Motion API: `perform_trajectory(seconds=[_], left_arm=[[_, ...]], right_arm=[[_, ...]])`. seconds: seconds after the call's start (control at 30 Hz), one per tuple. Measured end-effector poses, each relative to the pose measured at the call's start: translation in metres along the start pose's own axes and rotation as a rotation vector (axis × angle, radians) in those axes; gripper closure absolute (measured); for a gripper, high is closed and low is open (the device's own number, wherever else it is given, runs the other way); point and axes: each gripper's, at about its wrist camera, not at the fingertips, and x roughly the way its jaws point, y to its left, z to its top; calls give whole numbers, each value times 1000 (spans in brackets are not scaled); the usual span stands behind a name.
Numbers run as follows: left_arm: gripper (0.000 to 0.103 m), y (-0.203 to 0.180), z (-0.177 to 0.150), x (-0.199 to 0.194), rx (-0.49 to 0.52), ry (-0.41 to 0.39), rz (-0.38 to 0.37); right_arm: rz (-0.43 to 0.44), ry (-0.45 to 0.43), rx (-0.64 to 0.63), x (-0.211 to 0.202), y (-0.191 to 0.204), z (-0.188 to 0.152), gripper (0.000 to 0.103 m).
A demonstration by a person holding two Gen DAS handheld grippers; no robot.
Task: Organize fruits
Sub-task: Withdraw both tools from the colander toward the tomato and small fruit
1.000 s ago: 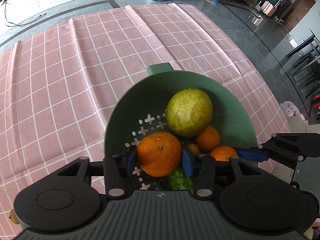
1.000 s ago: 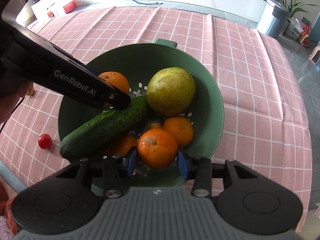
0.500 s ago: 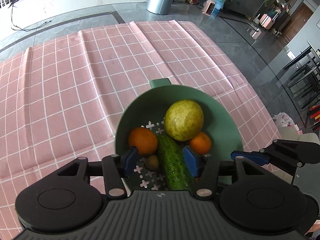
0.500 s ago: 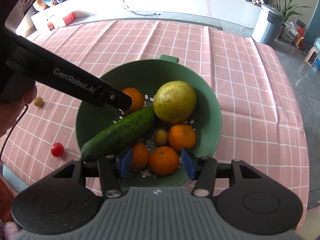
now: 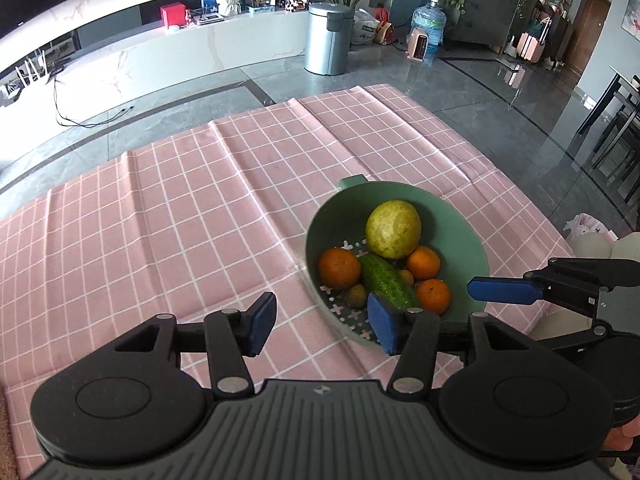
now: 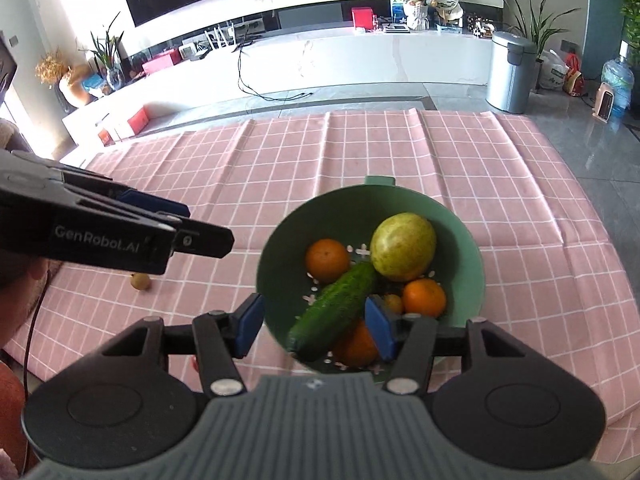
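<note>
A green colander bowl point(image 5: 472, 240) point(image 6: 464, 240) stands on the pink checked tablecloth point(image 5: 180, 208). It holds a yellow-green pear point(image 5: 393, 229) point(image 6: 402, 246), several oranges point(image 5: 339, 268) point(image 6: 327, 260), a cucumber point(image 5: 386, 282) point(image 6: 334, 312) and small brownish fruits point(image 5: 356, 295). My left gripper point(image 5: 322, 322) is open and empty, raised above the cloth just left of the bowl. My right gripper point(image 6: 312, 330) is open and empty, raised over the bowl's near rim. The right gripper's blue fingertips point(image 5: 500, 290) show at the right of the left wrist view.
A small yellowish fruit point(image 6: 141, 281) lies on the cloth left of the bowl, under the left gripper's arm point(image 6: 112, 232). The table edge runs along the far side, with grey floor, a steel bin point(image 5: 328, 38) and a white counter beyond.
Both grippers let go of their oranges, opened wide and rose up and back from the bowl. The oranges now lie in the bowl.
</note>
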Motion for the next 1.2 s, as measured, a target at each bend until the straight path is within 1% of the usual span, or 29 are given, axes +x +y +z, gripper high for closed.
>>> perform_trajectory(seconds=[0.2, 0.33, 0.43, 0.6, 0.73, 0.8, 0.93, 1.2], left_arm=[[41, 32, -33, -22, -20, -12, 34], [41, 55, -57, -26, -68, -6, 40], [41, 69, -74, -24, -102, 4, 55], [41, 80, -98, -21, -91, 15, 84], [41, 89, -113, -17, -95, 22, 73], [41, 95, -118, -14, -102, 15, 79], [41, 111, -123, -1, -122, 15, 125], [41, 140, -124, 27, -185, 3, 113]], right_arm=[[52, -41, 29, -6, 32, -17, 50], [83, -38, 37, -3, 52, -31, 50], [86, -19, 22, 4, 67, -42, 50], [76, 17, -1, 21, 88, -60, 51], [56, 61, -8, 38, 96, -69, 57], [45, 80, -12, 47, 96, -71, 58], [39, 97, -6, 60, 98, -70, 59], [25, 143, 0, 90, 98, -67, 59]])
